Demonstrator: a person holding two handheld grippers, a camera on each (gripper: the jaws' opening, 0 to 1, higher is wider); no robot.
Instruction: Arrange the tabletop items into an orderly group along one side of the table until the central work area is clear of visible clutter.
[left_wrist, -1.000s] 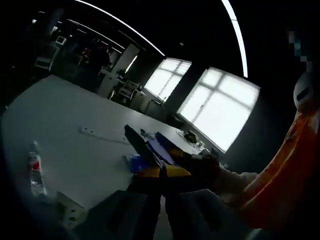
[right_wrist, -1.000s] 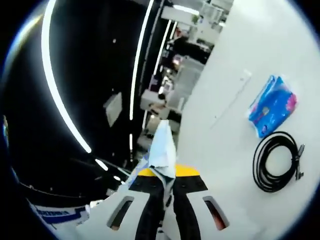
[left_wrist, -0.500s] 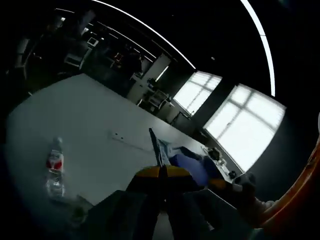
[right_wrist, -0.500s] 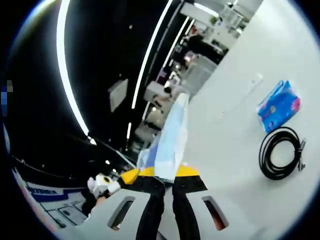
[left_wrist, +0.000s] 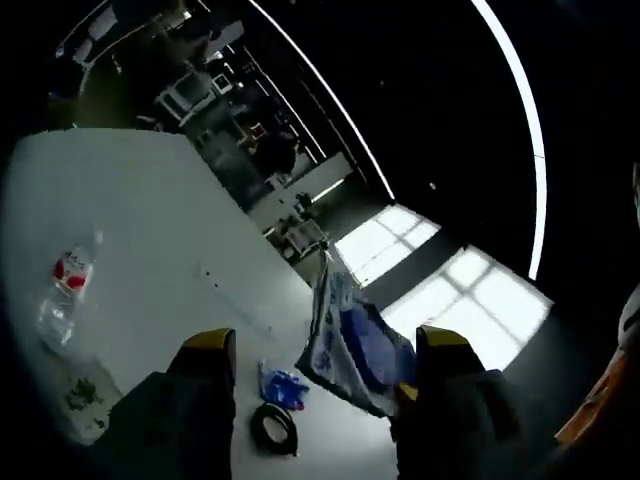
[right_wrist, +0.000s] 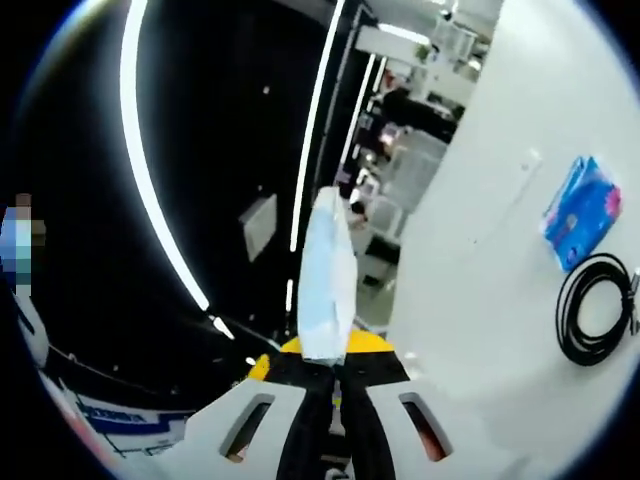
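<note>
The packet (right_wrist: 328, 285), a pale blue-and-white plastic pack, is up in the air above the white desk (right_wrist: 480, 300), pinched by its lower edge in the right claw (right_wrist: 335, 372), whose jaws are closed on it so that it stands edge-on along the jaws in the right gripper view. In the left gripper view the same packet (left_wrist: 350, 340) hangs between the two yellow-tipped jaws of the left claw (left_wrist: 325, 345), which are spread wide and do not touch it. On the desk in the right gripper view lie a blue pack (right_wrist: 583, 208) and, just beside it, a coiled black cable (right_wrist: 597, 310); both sit near one edge, well apart from the held packet. The left gripper view shows the blue pack (left_wrist: 283, 385) and the cable (left_wrist: 273, 427) close together low between the jaws, a clear water bottle (left_wrist: 62, 295) with a red label lying on its side far off on the desk (left_wrist: 150, 250), and a thin white strip (left_wrist: 235, 300) lying flat between them. Bright windows (left_wrist: 440, 290) and ceiling light strips (right_wrist: 150, 170) fill the dark room behind.
</note>
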